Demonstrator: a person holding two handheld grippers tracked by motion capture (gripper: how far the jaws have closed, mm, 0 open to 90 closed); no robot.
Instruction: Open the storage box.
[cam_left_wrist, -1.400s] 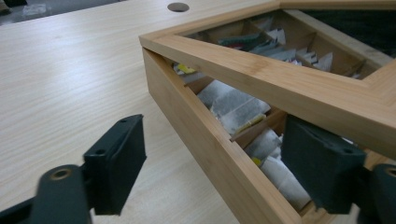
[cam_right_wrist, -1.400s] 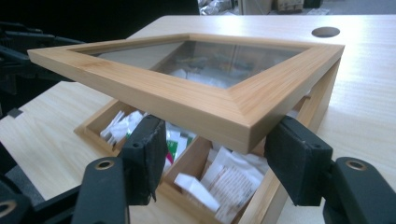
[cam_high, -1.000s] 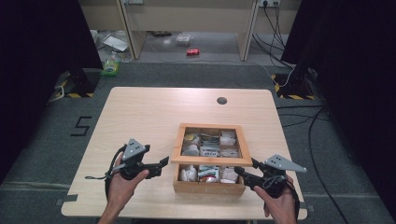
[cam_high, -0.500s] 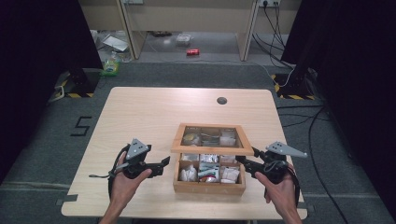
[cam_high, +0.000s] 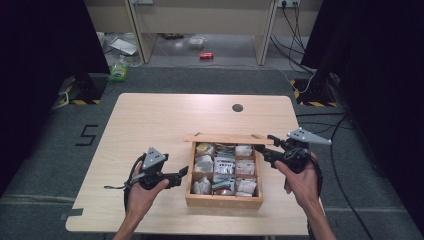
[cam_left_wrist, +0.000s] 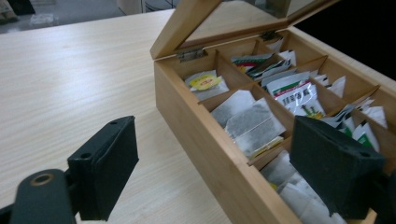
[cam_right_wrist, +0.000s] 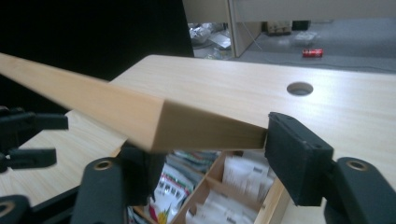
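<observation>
Midway up, the wooden tea box's (cam_high: 223, 201) hinged lid (cam_high: 227, 138) sits between the right gripper's (cam_high: 268, 146) fingers, gripped at its corner; the left gripper (cam_high: 183, 173), fingers parted and empty, waits beside the box's left wall.

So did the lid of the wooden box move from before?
Yes. The lid has swung up and back: it lay tilted over the far compartments of the box, and now it stands on edge along the back wall, held by the right gripper.
</observation>
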